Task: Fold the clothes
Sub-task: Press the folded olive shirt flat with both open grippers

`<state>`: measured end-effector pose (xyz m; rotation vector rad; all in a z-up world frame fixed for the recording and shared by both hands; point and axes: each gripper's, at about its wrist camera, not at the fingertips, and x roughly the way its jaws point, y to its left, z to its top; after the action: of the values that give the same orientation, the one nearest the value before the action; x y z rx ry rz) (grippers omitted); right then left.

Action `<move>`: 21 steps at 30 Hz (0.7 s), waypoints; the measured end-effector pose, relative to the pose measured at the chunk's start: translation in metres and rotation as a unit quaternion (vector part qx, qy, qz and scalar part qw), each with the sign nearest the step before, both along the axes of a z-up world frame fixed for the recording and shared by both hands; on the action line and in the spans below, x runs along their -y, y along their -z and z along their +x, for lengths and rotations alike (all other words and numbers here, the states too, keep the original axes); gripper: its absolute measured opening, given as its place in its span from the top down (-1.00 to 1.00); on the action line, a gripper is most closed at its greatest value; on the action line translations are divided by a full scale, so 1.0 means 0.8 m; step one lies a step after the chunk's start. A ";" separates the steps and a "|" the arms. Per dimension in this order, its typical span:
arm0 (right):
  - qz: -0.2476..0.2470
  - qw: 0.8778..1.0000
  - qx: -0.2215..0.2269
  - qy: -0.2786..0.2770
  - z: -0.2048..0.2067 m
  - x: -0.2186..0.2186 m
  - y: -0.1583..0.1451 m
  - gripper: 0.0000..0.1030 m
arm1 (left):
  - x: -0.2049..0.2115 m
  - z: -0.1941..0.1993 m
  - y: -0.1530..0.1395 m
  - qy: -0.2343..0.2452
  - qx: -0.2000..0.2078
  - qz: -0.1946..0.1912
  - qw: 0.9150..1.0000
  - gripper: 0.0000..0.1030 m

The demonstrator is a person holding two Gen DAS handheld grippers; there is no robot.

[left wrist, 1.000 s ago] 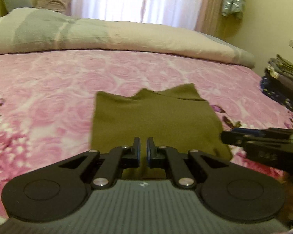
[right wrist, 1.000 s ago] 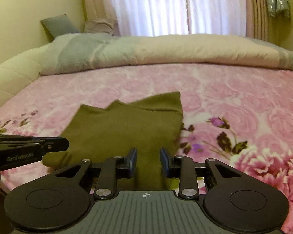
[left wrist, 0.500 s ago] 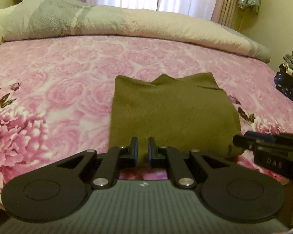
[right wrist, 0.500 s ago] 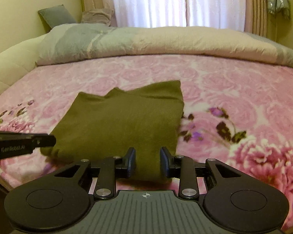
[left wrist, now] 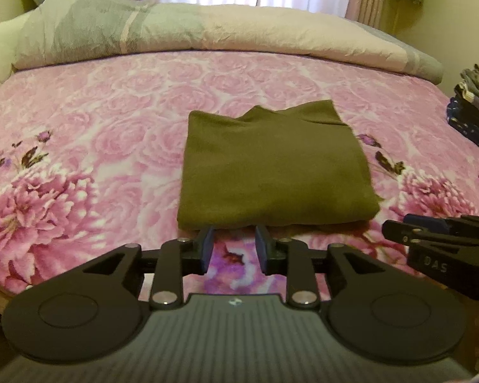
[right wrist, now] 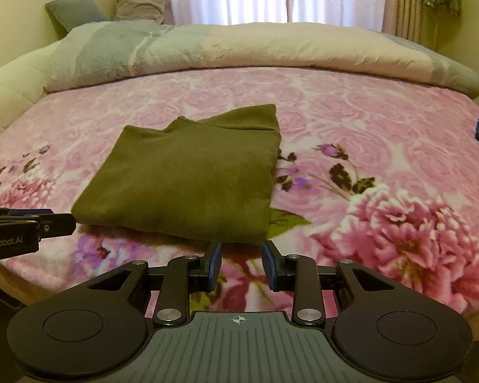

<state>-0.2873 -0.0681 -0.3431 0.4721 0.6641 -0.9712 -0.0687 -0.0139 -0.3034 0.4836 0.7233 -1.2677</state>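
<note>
olive garment lies folded in a compact rectangle on the pink floral bedspread; left gripper and right gripper — jaws apart, empty — hover just short of its near edge; stacked clothes sit at right.

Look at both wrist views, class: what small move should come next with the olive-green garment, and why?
Probably carry it to the pile: the folded olive-green knit garment lies flat and squared on the pink rose-patterned blanket, and both the left gripper and the right gripper are open, empty, just short of its near edge. A stack of folded dark clothes sits at the right.
</note>
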 end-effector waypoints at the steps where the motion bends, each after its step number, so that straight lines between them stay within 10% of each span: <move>1: -0.001 1.000 0.002 0.001 -0.002 -0.003 -0.002 0.39 | -0.003 -0.002 -0.003 0.001 0.001 -0.002 1.000 0.53; 21: 0.002 0.998 0.059 0.027 -0.013 0.047 0.002 0.40 | 0.043 0.026 -0.005 0.036 -0.056 -0.056 0.996 0.63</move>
<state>-0.2976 -0.1061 -0.3448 0.5494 0.5495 -0.9844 -0.0477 -0.0485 -0.2991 0.3512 0.7297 -1.4050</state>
